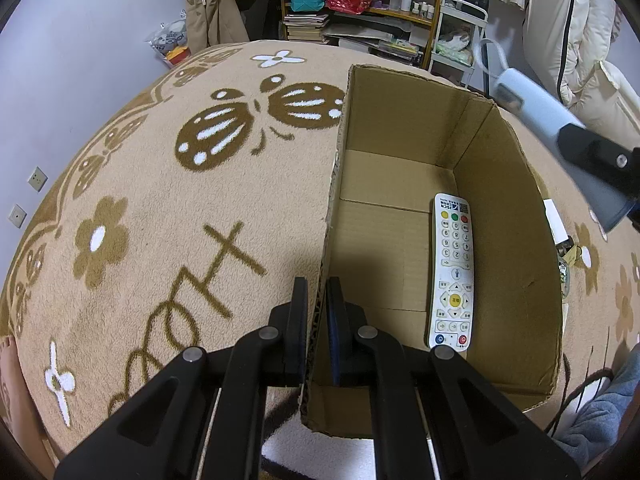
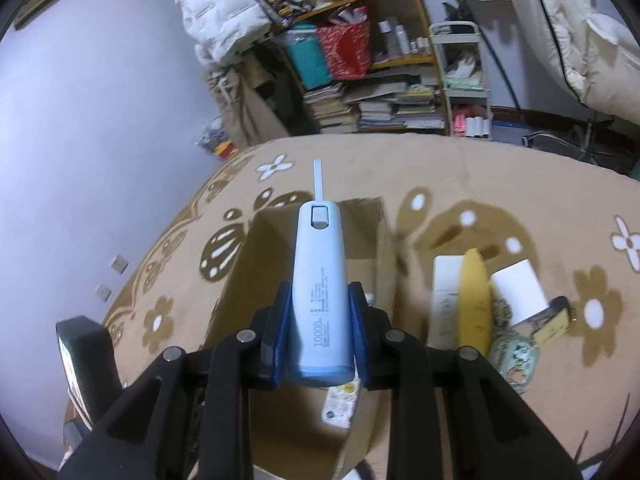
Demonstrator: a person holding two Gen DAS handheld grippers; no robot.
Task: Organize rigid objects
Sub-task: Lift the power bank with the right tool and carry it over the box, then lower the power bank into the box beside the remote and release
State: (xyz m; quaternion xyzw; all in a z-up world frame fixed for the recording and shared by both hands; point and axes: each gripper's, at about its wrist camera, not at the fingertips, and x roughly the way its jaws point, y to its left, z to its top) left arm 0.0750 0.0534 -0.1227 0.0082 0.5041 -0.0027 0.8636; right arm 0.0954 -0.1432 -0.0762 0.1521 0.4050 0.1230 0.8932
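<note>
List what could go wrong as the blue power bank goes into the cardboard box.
1. The power bank could land on the remote already lying in the cardboard box, knocking the two together.
2. The right gripper clamps only its near end, so the long free end may pivot or slip.
3. The left gripper pinches just one thin wall; a bump could fold or tip the box.

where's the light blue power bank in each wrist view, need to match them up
Left wrist view: the power bank is at the upper right, above the cardboard box's far wall, held in the right gripper.
Right wrist view: it fills the centre, clamped between the blue pads, over the open box.
Shared landmark: the white remote control lying in the box; the red bag on the shelf also shows in both.
</note>
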